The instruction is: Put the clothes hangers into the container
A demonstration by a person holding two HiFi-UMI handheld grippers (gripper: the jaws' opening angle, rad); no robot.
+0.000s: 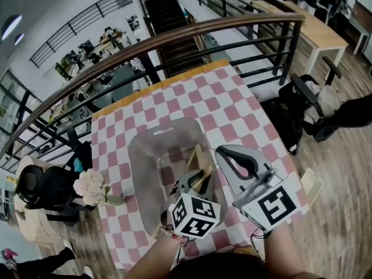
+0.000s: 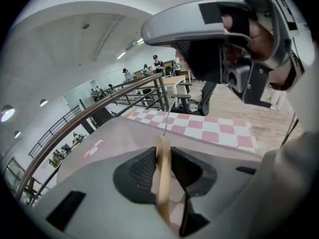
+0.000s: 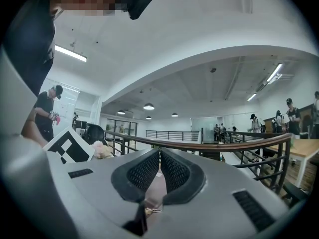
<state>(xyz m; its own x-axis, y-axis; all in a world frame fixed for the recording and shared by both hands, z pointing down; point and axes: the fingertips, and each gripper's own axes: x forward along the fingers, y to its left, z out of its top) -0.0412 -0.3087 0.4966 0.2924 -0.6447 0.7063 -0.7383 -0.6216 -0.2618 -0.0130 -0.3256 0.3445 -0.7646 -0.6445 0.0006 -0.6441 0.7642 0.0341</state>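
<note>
A clear plastic container (image 1: 142, 156) stands in the middle of the checkered table (image 1: 232, 97). Inside it a wooden clothes hanger (image 1: 196, 158) leans against the right wall. My left gripper (image 1: 195, 180) points down into the container. In the left gripper view the hanger's wooden bar (image 2: 163, 178) runs between the pads of the left gripper (image 2: 163, 156), and the pads stand a little apart from it, so the gripper is open. The hanger's wire hook (image 2: 168, 116) sticks out ahead. My right gripper (image 1: 221, 153) hovers level beside the container's right edge, shut and empty (image 3: 159, 158).
A bunch of pale flowers (image 1: 90, 185) lies at the table's left edge. A railing with a wooden handrail (image 1: 174, 36) runs behind the table. A dark office chair (image 1: 314, 97) stands on the floor to the right.
</note>
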